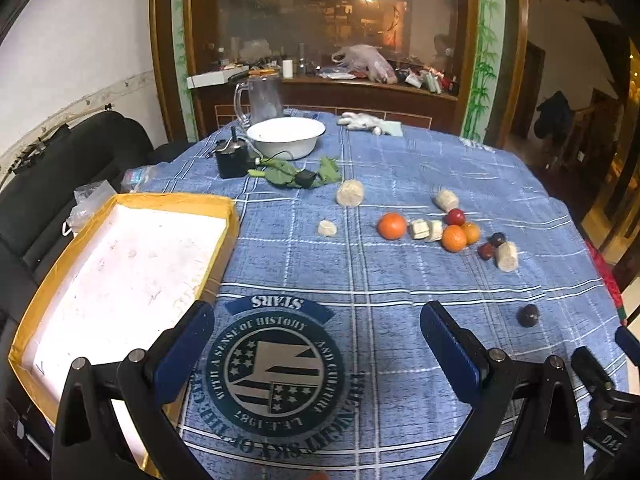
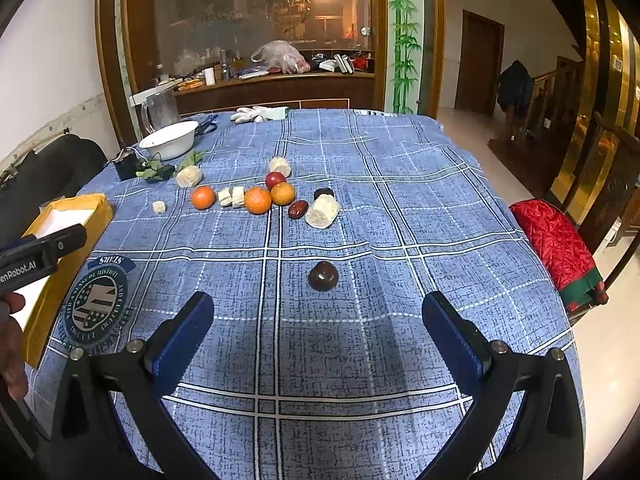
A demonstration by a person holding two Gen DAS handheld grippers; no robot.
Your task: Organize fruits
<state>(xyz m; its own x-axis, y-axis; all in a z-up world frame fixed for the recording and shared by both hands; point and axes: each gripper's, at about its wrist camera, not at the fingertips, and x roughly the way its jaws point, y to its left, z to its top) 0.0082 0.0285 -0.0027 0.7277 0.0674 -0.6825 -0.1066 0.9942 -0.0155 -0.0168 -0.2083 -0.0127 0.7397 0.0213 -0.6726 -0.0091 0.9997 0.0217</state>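
Currently both grippers hover over the table, fingers spread wide, nothing between them. Left gripper (image 1: pixel 316 344) sits above the round crest (image 1: pixel 276 364) printed on the blue plaid cloth (image 1: pixel 400 168). Right gripper (image 2: pixel 318 332) sits over bare cloth, with a dark round fruit (image 2: pixel 323 276) lying alone just ahead of its fingertips, not touching either finger.

Fruit lies scattered mid-table, none in the box:
- left orange (image 2: pixel 203 197), apart from the others;
- two pale cut pieces (image 2: pixel 232 197) side by side, between the left orange and the middle orange (image 2: pixel 258 200);
- third orange (image 2: pixel 283 193) touching the middle one;
- red fruit (image 2: pixel 275 179) just behind those two;
- dark red date (image 2: pixel 298 210) and a near-black fruit (image 2: pixel 323 193), both beside a large pale chunk (image 2: pixel 322 211);
- further pale chunks behind the row (image 2: pixel 279 166) and to the left (image 2: pixel 189 176);
- one small pale piece (image 2: pixel 159 207) on its own, nearest the box.

Box (image 1: pixel 216 204): yellow rim, white inside, at the table's left edge, beside the left gripper; holds no fruit.

Far end of table: white bowl (image 1: pixel 286 136), clear jug (image 1: pixel 264 98), small black device (image 1: pixel 232 158) with cord, green leaves (image 1: pixel 288 174), white glove (image 1: pixel 362 122).

A hand (image 2: pixel 12 344) shows at the left edge of the right wrist view, at the left gripper's body.
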